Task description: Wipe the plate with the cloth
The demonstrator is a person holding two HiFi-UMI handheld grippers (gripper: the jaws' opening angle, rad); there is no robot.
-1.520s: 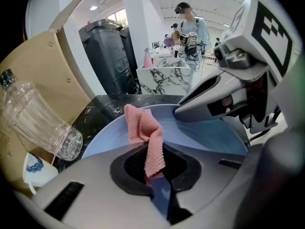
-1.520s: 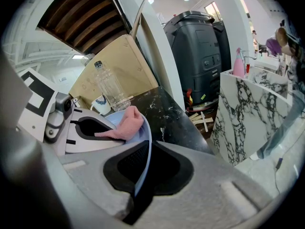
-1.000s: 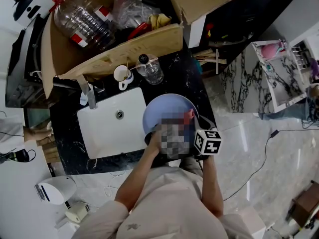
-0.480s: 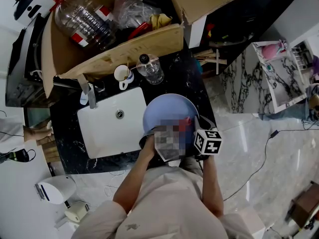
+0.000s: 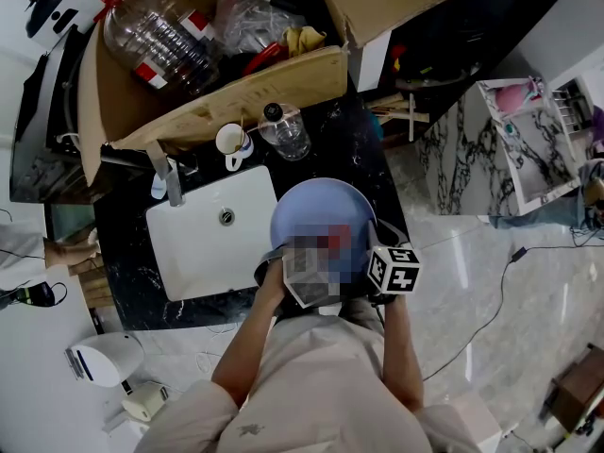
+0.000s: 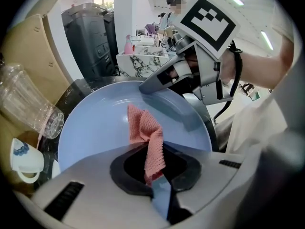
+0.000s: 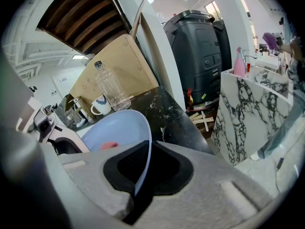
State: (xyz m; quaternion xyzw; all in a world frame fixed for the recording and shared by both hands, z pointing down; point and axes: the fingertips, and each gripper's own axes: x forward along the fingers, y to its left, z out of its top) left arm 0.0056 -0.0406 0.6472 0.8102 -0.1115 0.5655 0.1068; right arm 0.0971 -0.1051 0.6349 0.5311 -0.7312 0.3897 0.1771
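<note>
left gripper (image 6: 156,176): clenched on the cloth (image 6: 145,136). pink knit, lower end pinched between my jaws, the rest standing up in a loose fold against the face of the plate (image 6: 93,128).

right gripper (image 7: 142,173): clamped on the plate's rim, which sits edge-on between my jaws. the marker cube (image 5: 394,267) is on the side of the plate away from the sink (image 5: 212,234).

plate: pale blue, round, tilted, held up off the black worktop (image 5: 373,159). it sits just right of the sink, its left edge about over the sink's right edge. a bit of the pink cloth shows on the plate's near part in the right gripper view.

around the sink:
- tap (image 5: 170,179) at its far left corner.
- white mug (image 5: 229,140) just beyond its far edge.
- clear bottle (image 5: 283,130) just beside the mug, on the right.
- open cardboard box (image 5: 236,92) further beyond, with a big clear plastic jug (image 5: 156,36) lying in it.
- marble-patterned unit (image 5: 528,144) well off to the sink's right, on the floor.
</note>
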